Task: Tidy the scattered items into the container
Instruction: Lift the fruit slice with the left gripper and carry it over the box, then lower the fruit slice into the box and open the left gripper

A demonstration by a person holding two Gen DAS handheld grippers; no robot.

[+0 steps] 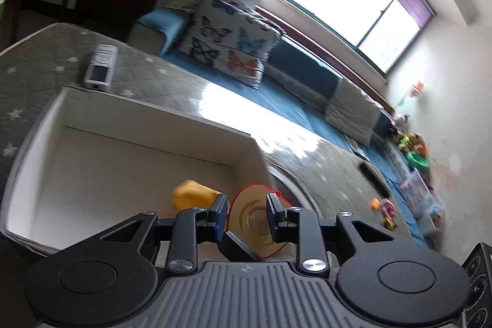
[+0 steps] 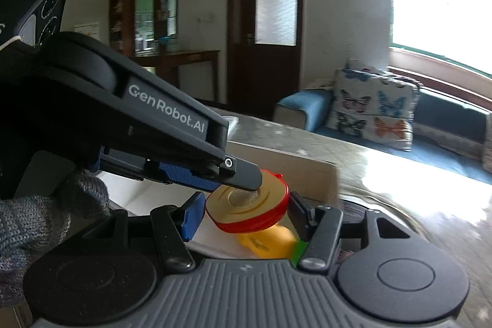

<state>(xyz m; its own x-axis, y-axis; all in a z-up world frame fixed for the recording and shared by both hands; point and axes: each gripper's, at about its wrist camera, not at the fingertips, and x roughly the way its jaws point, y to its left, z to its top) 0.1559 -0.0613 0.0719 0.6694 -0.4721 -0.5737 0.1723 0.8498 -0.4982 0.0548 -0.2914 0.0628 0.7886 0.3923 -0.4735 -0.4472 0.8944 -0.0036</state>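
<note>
A white box [image 1: 92,119] stands on the grey star-patterned surface, with a yellow toy [image 1: 193,194] lying inside it. A red-rimmed yellow disc [image 2: 249,205] hangs tilted above that yellow toy [image 2: 270,239], and my right gripper [image 2: 246,212] is shut on the disc's rim from both sides. The left gripper [image 1: 247,215] hovers just in front of the disc [image 1: 255,220], slightly open and holding nothing. In the right wrist view one of its fingers [image 2: 243,174] lies across the disc's top face. A green bit [image 2: 299,248] shows beside the yellow toy.
A white remote [image 1: 101,66] lies beyond the box and a black remote [image 1: 373,179] to the right. Small toys [image 1: 382,206] sit near the surface's edge. A blue sofa holds a butterfly cushion [image 1: 227,42]. A gloved hand [image 2: 30,223] grips the left tool.
</note>
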